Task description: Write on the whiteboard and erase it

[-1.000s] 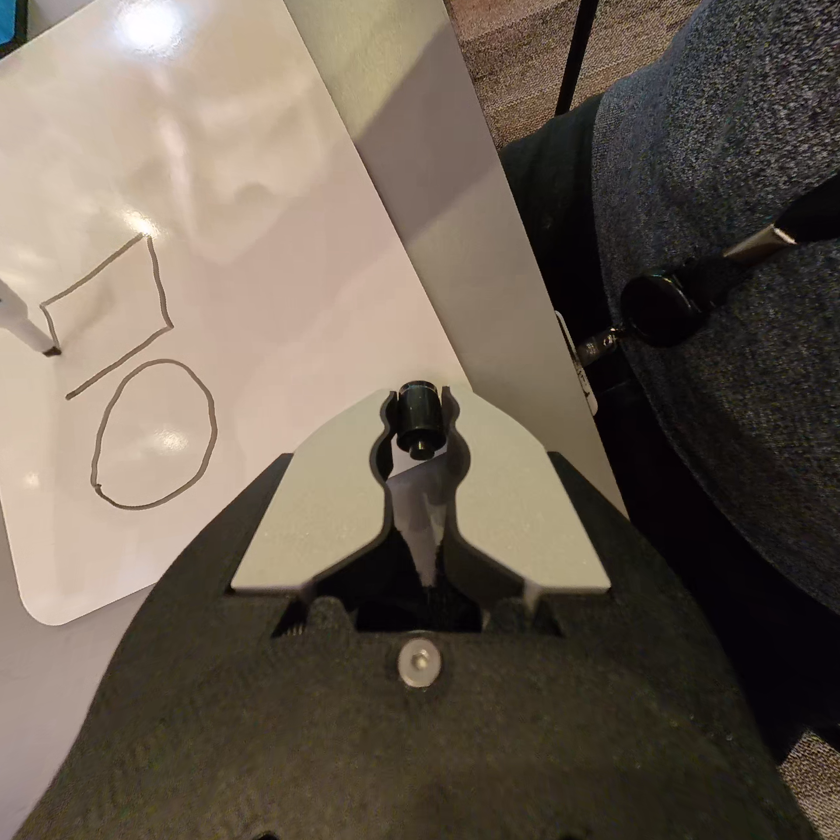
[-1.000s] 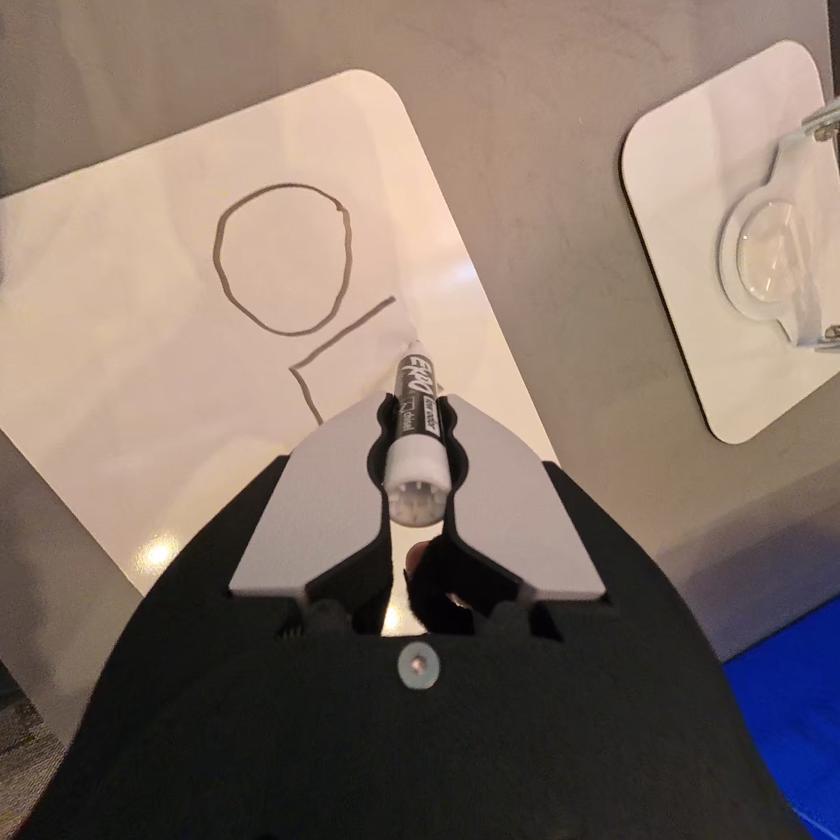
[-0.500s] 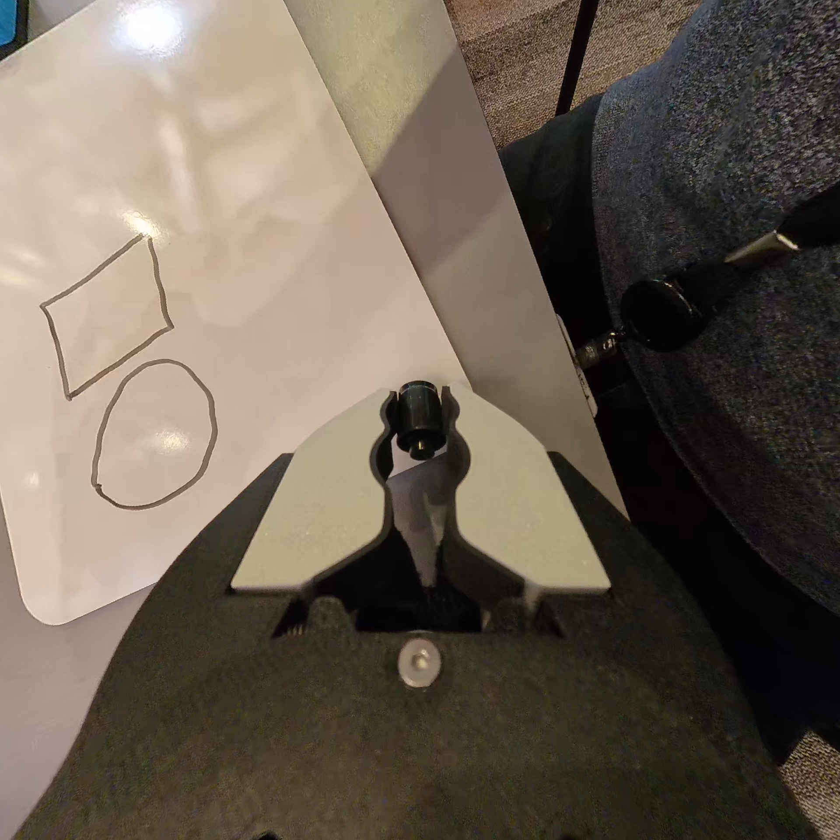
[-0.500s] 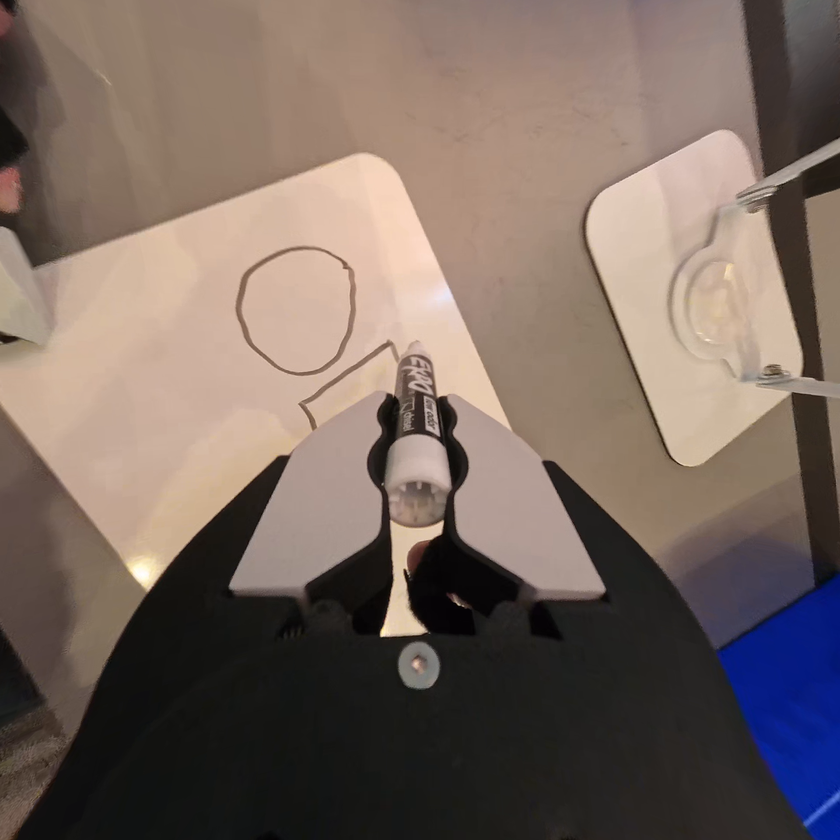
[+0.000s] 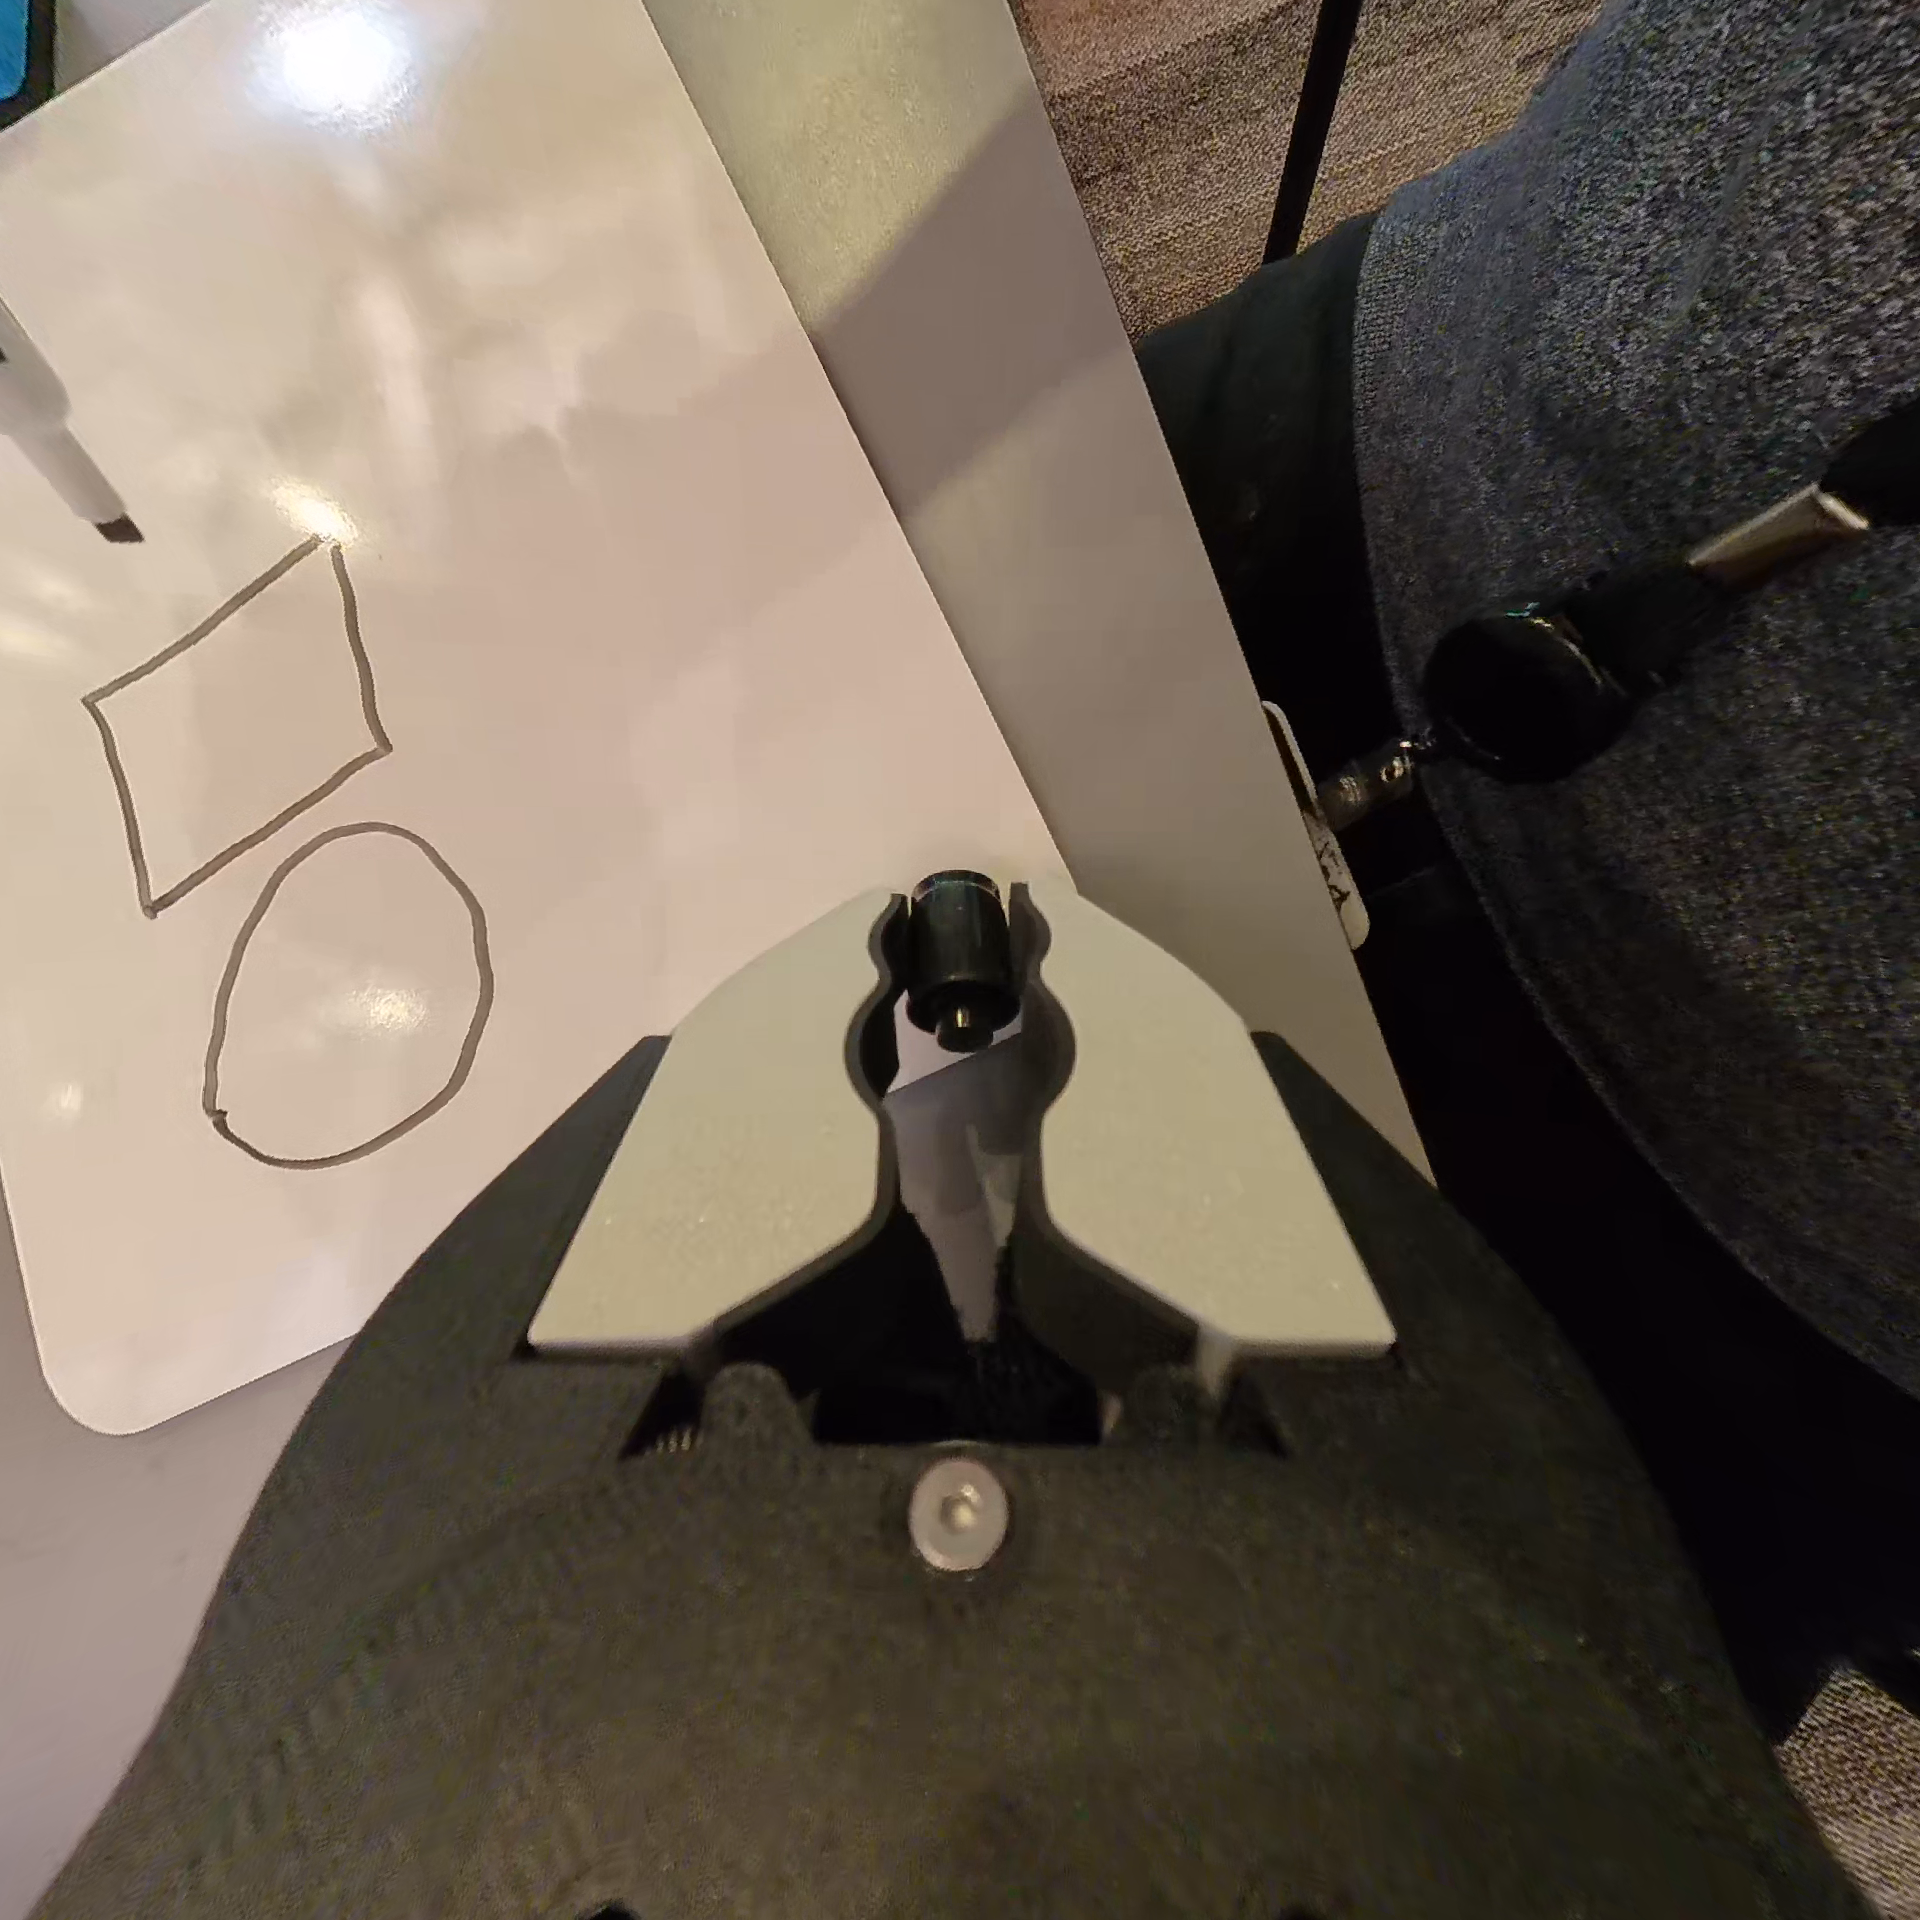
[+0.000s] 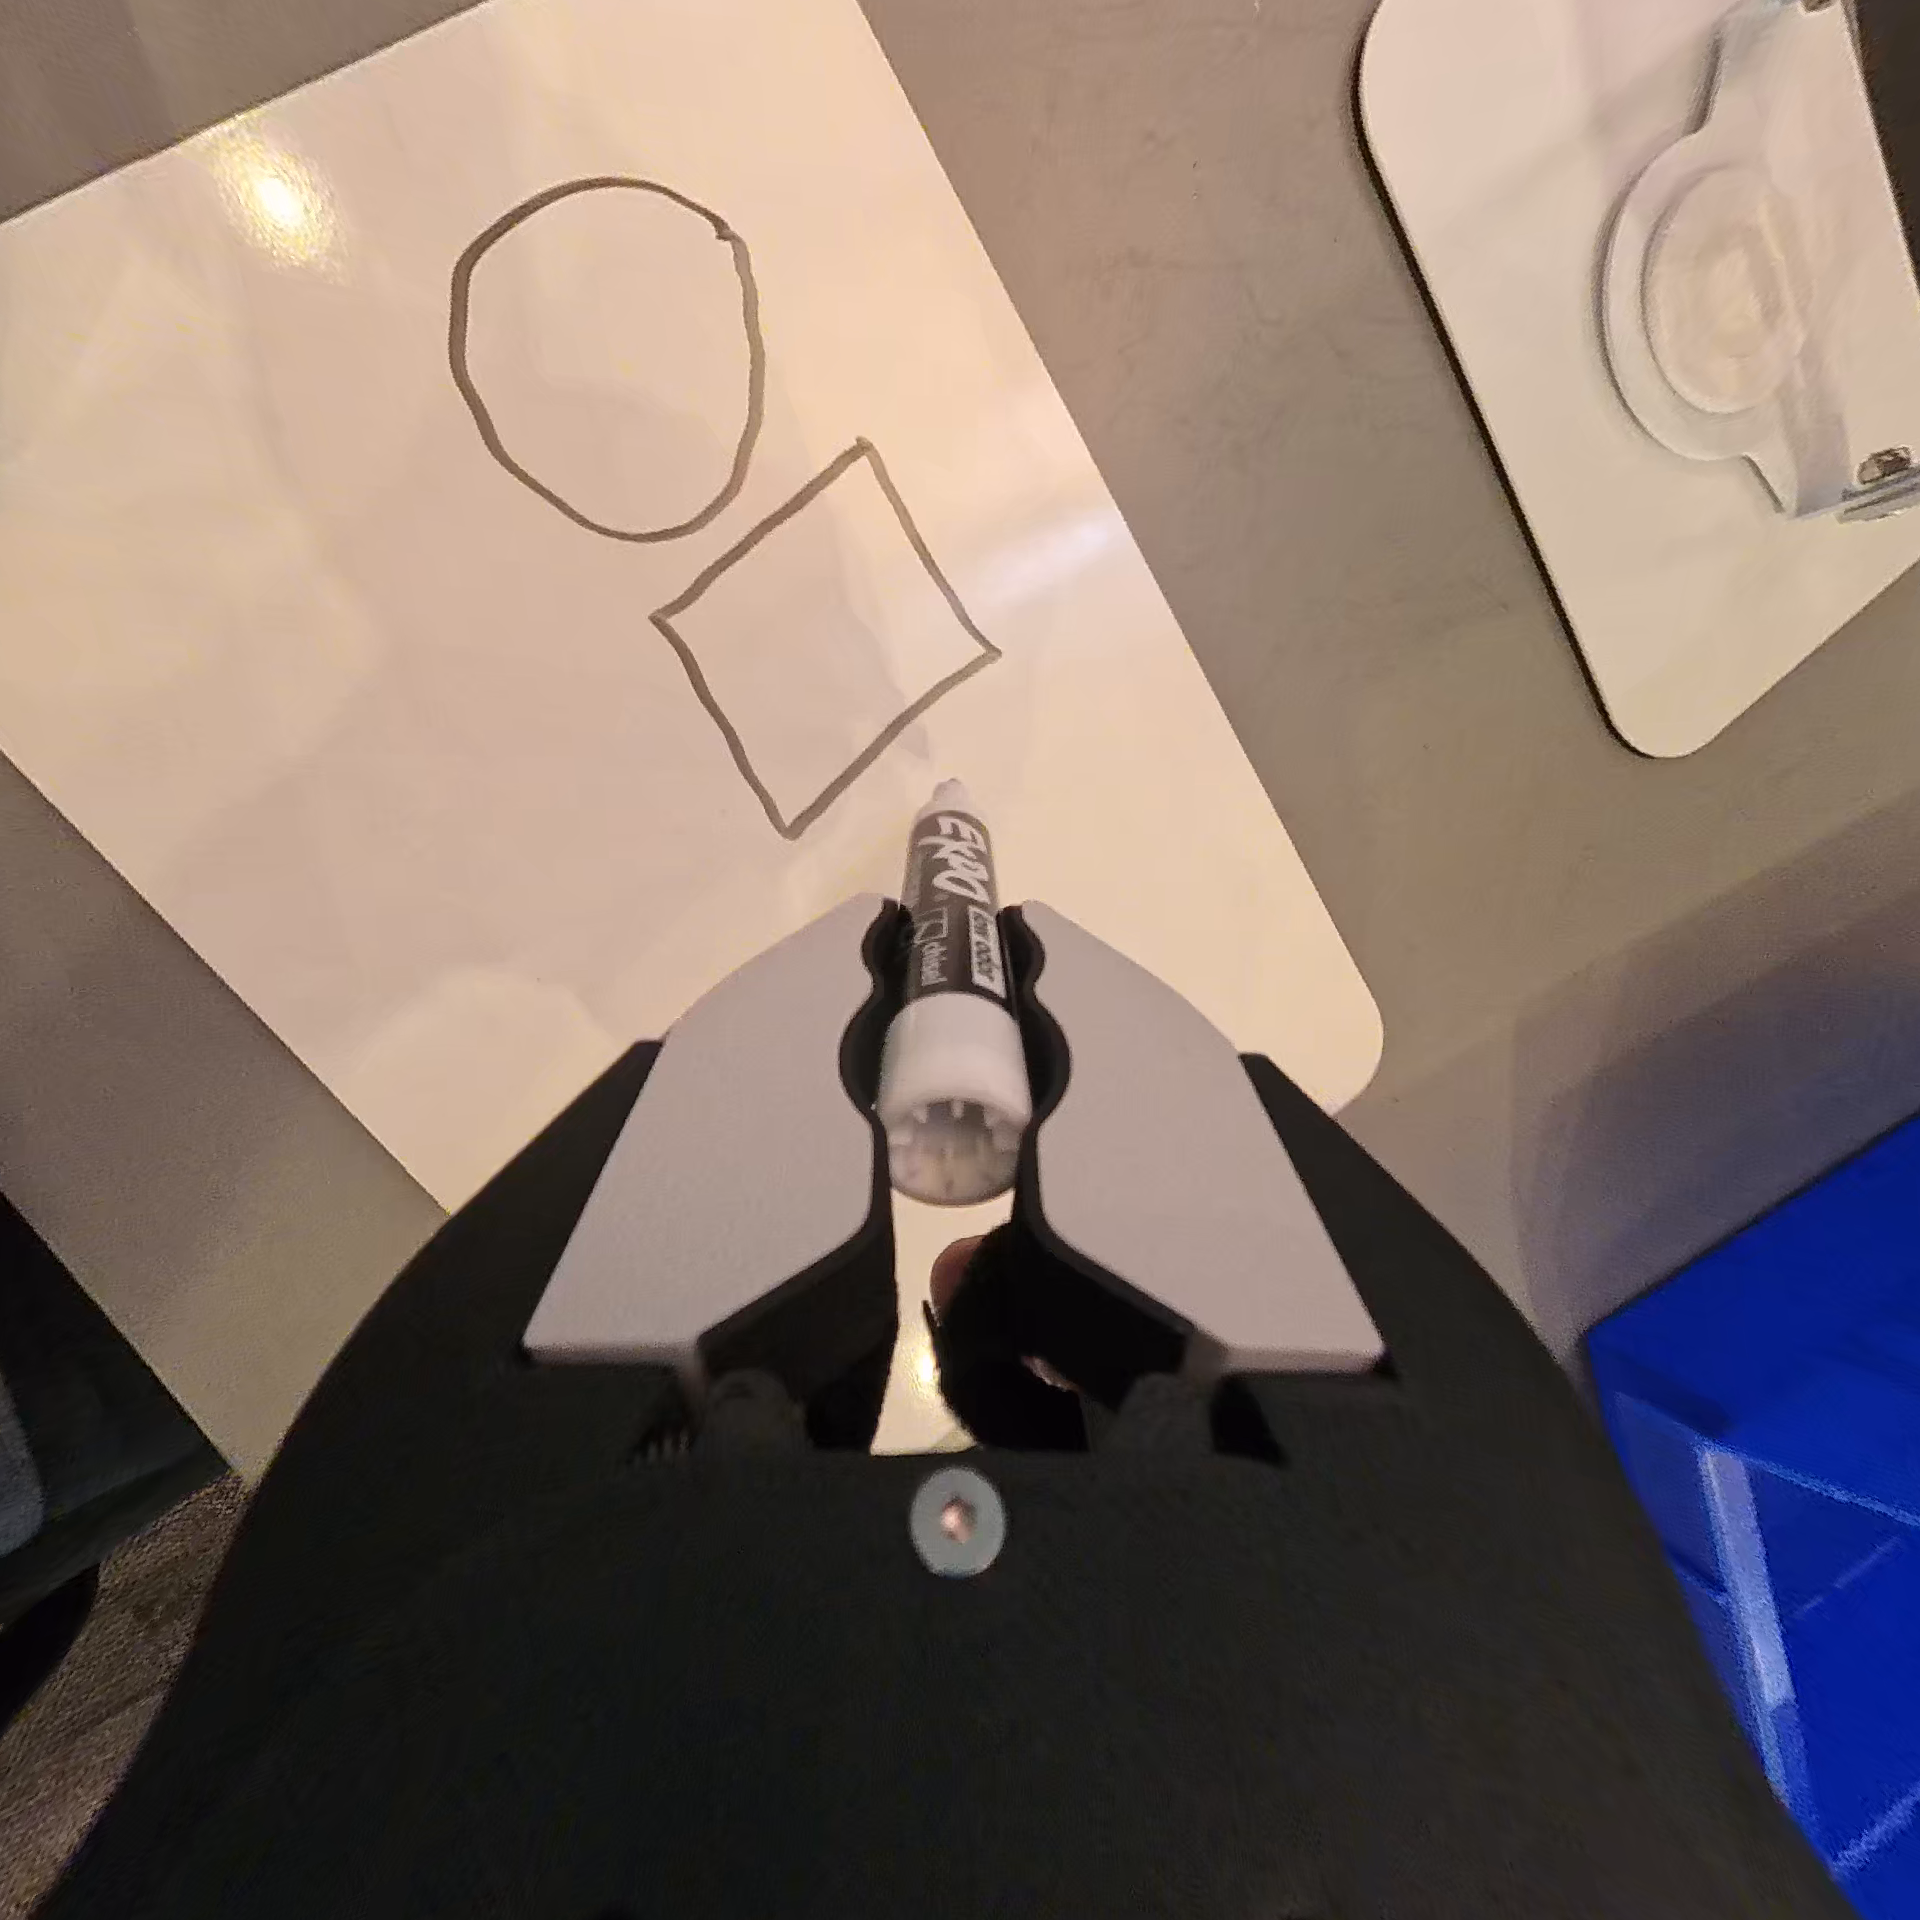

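The whiteboard [image 5: 540, 436] lies on the grey table and bears a drawn square [image 5: 358, 665] and a drawn circle [image 5: 478, 935]. My left gripper [image 5: 958, 906] is shut on a black marker cap [image 5: 956, 951] and stays over the board's near corner. My right gripper [image 6: 954, 920] is shut on the black-and-white marker [image 6: 948, 914]. The marker points down at the whiteboard [image 6: 312, 727], with its tip just beside the near corner of the square [image 6: 686, 649], which sits below the circle [image 6: 457, 343]. The marker tip also shows in the left wrist view [image 5: 62, 468], close above the board.
A smaller white board [image 6: 1538, 436] with a clear plastic holder [image 6: 1714, 312] lies to the right. A blue box [image 6: 1766, 1455] stands at the near right. A person in a grey sweater [image 5: 1662, 416] with a black badge reel [image 5: 1517, 707] stands at the table's edge. Across from one pair of fingers to the other is roughly 20 cm.
The marker drew the square's last side, lifted away from the board, and has come back close beside the finished square. My left gripper has kept still with the cap.
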Available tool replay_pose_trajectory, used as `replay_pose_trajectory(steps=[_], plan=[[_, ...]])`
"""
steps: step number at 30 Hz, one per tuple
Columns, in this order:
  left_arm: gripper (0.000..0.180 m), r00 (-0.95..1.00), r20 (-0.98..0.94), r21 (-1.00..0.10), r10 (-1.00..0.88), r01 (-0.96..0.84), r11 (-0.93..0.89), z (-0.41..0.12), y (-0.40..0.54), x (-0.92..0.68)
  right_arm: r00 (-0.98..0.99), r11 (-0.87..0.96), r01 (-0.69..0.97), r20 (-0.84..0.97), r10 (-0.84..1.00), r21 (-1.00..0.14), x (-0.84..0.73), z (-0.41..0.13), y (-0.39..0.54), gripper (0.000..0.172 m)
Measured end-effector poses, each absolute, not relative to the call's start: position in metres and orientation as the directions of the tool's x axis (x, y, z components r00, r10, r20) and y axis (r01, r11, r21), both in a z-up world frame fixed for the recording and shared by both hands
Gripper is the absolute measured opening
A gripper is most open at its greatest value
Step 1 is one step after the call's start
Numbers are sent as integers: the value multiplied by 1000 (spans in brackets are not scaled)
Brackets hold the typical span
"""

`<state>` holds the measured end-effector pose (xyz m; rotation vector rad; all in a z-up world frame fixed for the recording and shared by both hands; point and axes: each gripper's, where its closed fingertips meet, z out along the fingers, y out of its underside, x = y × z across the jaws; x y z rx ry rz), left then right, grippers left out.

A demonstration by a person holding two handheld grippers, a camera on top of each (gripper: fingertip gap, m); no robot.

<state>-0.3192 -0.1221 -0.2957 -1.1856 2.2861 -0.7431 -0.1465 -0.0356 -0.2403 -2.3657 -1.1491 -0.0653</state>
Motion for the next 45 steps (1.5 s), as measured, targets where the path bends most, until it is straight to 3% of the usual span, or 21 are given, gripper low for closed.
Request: replay_pose_trajectory(steps=[26, 45], plan=[[19, -532, -135, -647, -836, -592, 481, -296, -124, -320, 694, -597, 715, 268, 669, -363, -98, -249, -41, 21], [19, -535, -127, -648, -835, -592, 478, -296, -125, -321, 684, -557, 717, 270, 678, -419, -115, -241, -19, 20]])
